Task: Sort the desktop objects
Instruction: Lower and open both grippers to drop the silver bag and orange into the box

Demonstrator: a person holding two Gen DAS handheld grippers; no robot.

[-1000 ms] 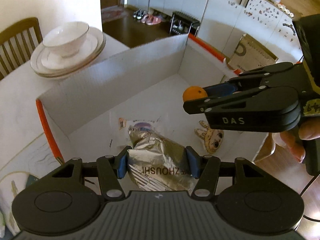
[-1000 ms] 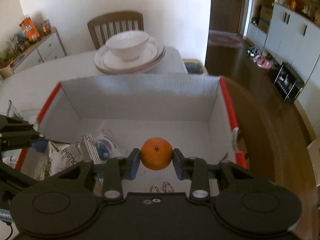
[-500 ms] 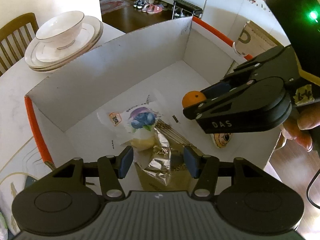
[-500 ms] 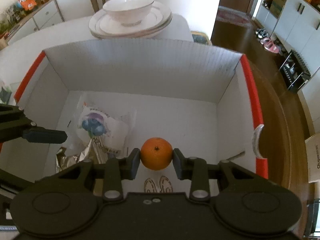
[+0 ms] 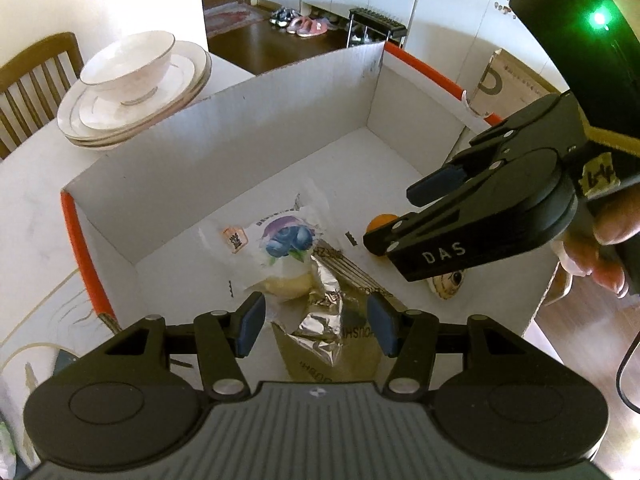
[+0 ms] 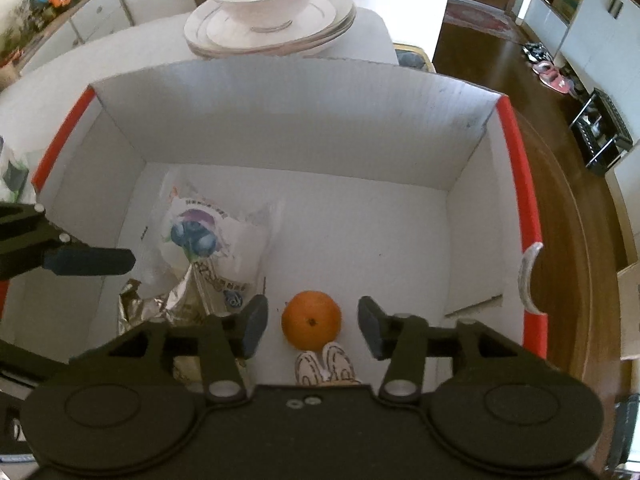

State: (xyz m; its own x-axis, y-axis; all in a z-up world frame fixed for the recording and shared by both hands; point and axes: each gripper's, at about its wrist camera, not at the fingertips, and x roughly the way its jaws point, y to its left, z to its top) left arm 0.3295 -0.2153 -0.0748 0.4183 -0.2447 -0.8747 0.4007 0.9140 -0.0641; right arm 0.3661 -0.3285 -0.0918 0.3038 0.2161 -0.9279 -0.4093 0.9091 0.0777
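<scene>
Right gripper (image 6: 312, 328) spread wide, the orange (image 6: 311, 320) resting loose on the white box (image 6: 280, 120) floor between its pads. Left gripper (image 5: 316, 326) parted above the foil packet (image 5: 332, 320); only its view reveals the blueberry bag's (image 5: 280, 240) yellowish contents.

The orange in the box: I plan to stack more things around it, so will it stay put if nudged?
Probably not. The orange is round and lies free on the box's flat floor between the right gripper's open jaws, so a nudge would likely roll it. Its firm-looking peel should take light contact. The snack bags beside it might stop it.
</scene>
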